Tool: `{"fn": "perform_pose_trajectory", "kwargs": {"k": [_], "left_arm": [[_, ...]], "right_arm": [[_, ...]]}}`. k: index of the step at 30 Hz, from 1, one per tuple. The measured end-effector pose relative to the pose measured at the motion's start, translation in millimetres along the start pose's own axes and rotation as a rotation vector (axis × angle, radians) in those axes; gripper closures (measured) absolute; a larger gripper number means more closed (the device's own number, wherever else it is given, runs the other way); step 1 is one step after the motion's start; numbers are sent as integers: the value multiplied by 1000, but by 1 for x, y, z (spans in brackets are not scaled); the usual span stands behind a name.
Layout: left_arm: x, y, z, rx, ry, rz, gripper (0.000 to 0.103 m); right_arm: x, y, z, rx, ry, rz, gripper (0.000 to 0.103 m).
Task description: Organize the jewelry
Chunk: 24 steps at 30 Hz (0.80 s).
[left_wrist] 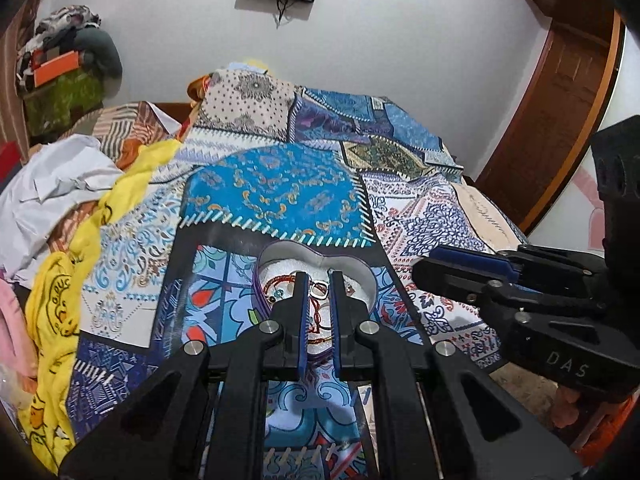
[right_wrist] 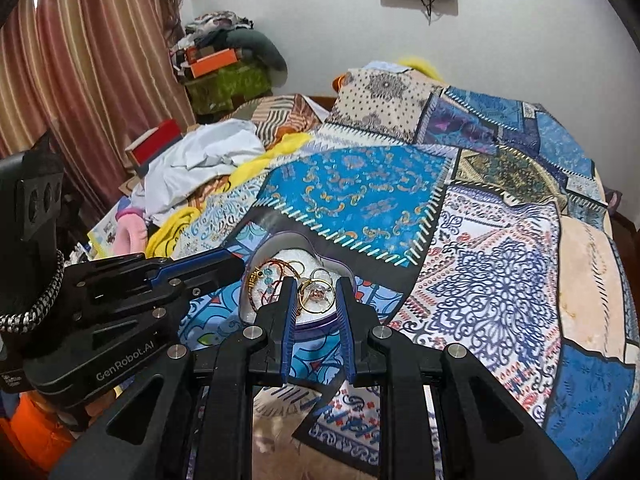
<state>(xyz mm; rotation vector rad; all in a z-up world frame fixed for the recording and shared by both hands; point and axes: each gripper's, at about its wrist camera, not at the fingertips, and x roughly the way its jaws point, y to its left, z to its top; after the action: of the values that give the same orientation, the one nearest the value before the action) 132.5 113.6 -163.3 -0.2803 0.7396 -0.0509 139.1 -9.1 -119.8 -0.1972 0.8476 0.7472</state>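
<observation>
heart-shaped box (right_wrist: pixel 276 245) open, jewelry (right_wrist: pixel 316 294) inside (tangled)

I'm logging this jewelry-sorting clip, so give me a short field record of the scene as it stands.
surface: bed with patchwork bedspread
container: heart-shaped box, lid off, white lining
contents: gold bangle, red cords, beaded pieces, tangled together
left tool: jaws nearly closed, above the box, nothing visibly gripped
right tool: jaws narrow, above the bangle, no grip visible
clutter: yellow cloth and white cloth at the bed's left
</observation>
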Motion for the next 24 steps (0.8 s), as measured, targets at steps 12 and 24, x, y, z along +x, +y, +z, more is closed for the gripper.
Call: {"fn": "perform_pose_trajectory", "kwargs": {"k": [12, 24], "left_arm": [[27, 10, -10, -28, 69, -29, 95], [30, 8, -10, -41, 77, -34, 95]], "right_arm": [[39, -2, 1, 0, 91, 24, 85], [53, -5, -2, 26, 148, 42, 84]]}}
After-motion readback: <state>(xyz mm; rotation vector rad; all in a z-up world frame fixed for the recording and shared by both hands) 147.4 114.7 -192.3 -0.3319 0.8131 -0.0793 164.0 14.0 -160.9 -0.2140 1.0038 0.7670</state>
